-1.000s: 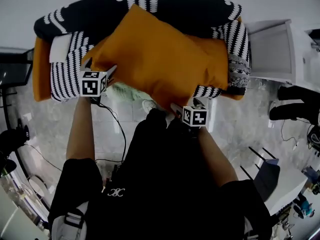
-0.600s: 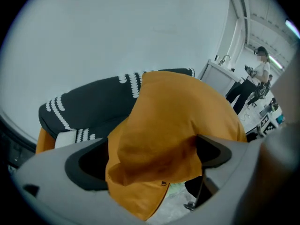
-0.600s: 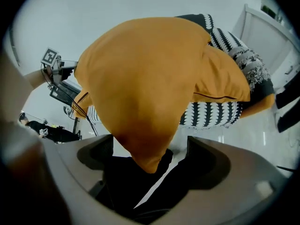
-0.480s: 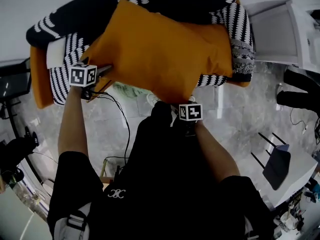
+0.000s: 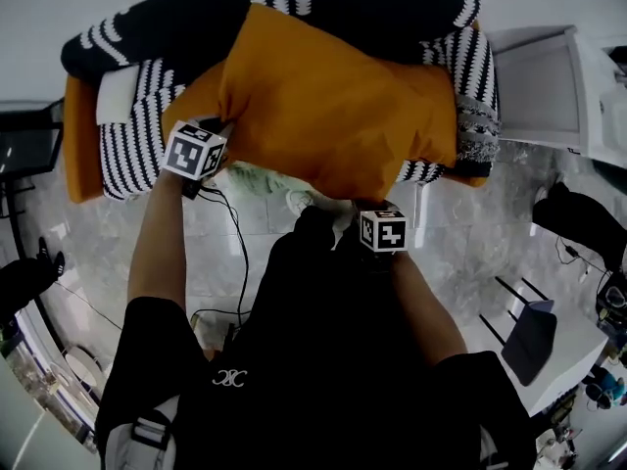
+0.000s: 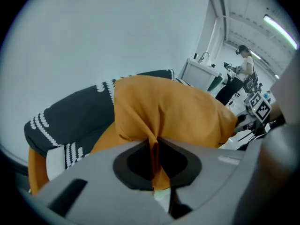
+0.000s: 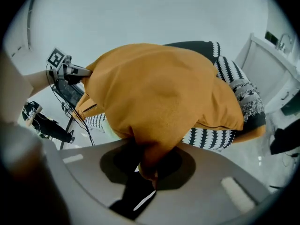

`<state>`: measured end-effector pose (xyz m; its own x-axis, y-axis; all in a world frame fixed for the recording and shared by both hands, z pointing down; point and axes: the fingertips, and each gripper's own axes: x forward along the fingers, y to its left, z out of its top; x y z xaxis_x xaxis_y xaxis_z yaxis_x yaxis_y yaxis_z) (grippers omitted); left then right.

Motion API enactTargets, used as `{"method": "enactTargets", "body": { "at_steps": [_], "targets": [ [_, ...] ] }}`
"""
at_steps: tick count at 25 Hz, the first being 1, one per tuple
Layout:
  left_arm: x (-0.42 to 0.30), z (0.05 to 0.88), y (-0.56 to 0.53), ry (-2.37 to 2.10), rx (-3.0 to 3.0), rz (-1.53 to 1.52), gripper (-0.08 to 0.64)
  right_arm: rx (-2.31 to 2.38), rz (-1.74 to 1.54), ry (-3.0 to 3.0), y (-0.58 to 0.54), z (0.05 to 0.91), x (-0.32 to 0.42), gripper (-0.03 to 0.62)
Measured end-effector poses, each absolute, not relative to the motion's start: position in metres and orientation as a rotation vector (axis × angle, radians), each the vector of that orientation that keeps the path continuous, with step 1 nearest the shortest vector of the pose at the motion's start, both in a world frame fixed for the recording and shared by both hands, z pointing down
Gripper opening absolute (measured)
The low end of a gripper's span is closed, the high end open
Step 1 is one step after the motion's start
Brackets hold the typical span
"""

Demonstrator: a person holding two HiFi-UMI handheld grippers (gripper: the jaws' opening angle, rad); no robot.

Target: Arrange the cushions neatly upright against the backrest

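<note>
A big orange cushion [image 5: 333, 116] lies tilted across the black-and-white striped sofa [image 5: 167, 23], its top edge against the backrest. My left gripper [image 5: 225, 131] is at the cushion's left corner. In the left gripper view the jaws [image 6: 153, 158] are shut on a thin fold of orange fabric [image 6: 173, 111]. My right gripper [image 5: 368, 202] is at the cushion's near lower corner. In the right gripper view its jaws [image 7: 147, 165] are closing, and the bunched corner of the cushion [image 7: 159, 93] is pressed between them.
Striped cushions [image 5: 132, 140] [image 5: 472, 81] stand at both ends of the sofa, whose sides are orange [image 5: 83, 140]. A white cabinet [image 5: 539, 91] stands right of the sofa. A black cable [image 5: 238, 253] trails over the marble floor. A person [image 6: 243, 64] stands far off.
Both grippers have closed on the cushion's corners. The left gripper has shifted right towards the cushion, and the cushion sits a little higher against the backrest.
</note>
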<state>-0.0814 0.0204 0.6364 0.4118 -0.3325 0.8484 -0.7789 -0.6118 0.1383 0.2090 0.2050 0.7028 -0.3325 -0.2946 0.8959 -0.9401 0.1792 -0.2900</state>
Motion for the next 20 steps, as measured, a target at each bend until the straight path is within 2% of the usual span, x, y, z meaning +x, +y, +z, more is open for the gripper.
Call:
{"method": "enactTargets", "body": {
  "at_steps": [6, 14, 20],
  "targets": [
    [-0.075, 0.595, 0.022, -0.933, 2.226, 1.020, 0.026, 1.381, 1.070, -1.872, 0.165, 0.628, 0.242, 0.075],
    [-0.093, 0.539, 0.030, -1.116, 2.155, 0.838, 0.028, 1.425, 0.833, -2.054, 0.100, 0.534, 0.248, 0.074],
    [-0.151, 0.508, 0.050, -1.338, 2.023, 0.699, 0.028, 1.251, 0.708, -2.217, 0.051, 0.509, 0.198, 0.075]
  ]
}}
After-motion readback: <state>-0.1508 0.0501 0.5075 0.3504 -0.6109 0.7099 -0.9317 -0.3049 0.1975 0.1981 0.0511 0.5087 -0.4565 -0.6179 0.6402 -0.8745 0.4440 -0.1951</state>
